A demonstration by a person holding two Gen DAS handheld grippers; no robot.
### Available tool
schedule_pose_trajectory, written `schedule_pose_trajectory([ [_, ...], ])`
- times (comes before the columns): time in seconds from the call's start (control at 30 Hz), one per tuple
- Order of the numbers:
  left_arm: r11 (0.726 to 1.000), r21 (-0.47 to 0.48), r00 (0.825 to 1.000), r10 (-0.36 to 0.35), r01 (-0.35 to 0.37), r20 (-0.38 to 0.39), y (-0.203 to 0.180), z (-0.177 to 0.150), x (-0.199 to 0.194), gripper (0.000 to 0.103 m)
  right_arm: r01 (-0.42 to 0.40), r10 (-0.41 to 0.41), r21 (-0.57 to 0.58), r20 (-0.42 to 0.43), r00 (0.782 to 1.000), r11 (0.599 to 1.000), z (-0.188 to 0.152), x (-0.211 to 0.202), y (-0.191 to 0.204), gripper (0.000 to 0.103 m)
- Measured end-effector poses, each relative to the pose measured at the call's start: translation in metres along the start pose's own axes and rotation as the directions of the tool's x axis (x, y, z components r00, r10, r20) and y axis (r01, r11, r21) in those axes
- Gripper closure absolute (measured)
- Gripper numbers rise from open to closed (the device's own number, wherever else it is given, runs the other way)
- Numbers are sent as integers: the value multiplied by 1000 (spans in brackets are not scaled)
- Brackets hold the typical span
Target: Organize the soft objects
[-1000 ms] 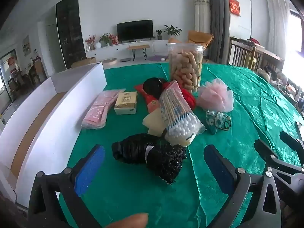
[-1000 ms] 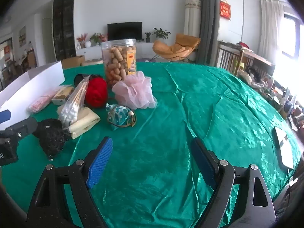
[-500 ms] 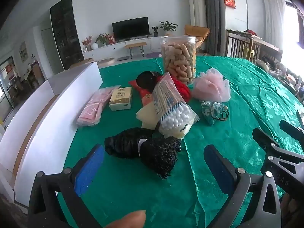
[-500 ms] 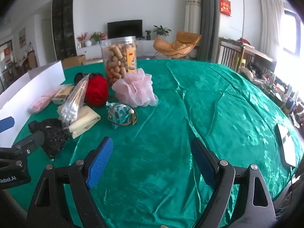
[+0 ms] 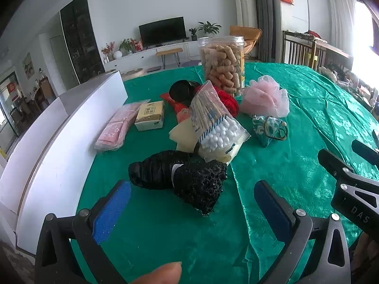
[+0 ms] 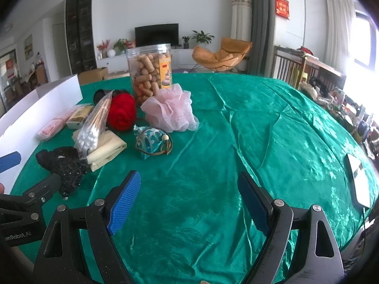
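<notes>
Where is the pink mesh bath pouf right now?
The pink mesh bath pouf sits on the green tablecloth just in front of the clear snack jar, with the red yarn ball to its left.

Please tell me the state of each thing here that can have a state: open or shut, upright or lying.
Left gripper: open, empty.
Right gripper: open, empty.
Snack jar: upright, lid on.
White box: open at the top.
Cotton swab bag: sealed, lying tilted.
Teal pouch: lying on the cloth.

Bright window glare right, fisheye-warped edges
</notes>
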State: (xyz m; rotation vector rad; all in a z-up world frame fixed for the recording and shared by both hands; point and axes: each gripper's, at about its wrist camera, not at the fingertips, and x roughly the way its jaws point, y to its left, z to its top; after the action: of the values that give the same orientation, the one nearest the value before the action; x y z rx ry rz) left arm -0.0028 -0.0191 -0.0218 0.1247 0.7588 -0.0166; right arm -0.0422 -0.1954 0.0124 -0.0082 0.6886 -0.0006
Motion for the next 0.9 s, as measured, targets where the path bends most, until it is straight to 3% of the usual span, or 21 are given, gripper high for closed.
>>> schedule_pose_trajectory([
  [0.9,1000,-7,1000,-2,2,-29,0,-4,8,0,-11,11,-6,-8,1000,1000,-2,2,2,17],
])
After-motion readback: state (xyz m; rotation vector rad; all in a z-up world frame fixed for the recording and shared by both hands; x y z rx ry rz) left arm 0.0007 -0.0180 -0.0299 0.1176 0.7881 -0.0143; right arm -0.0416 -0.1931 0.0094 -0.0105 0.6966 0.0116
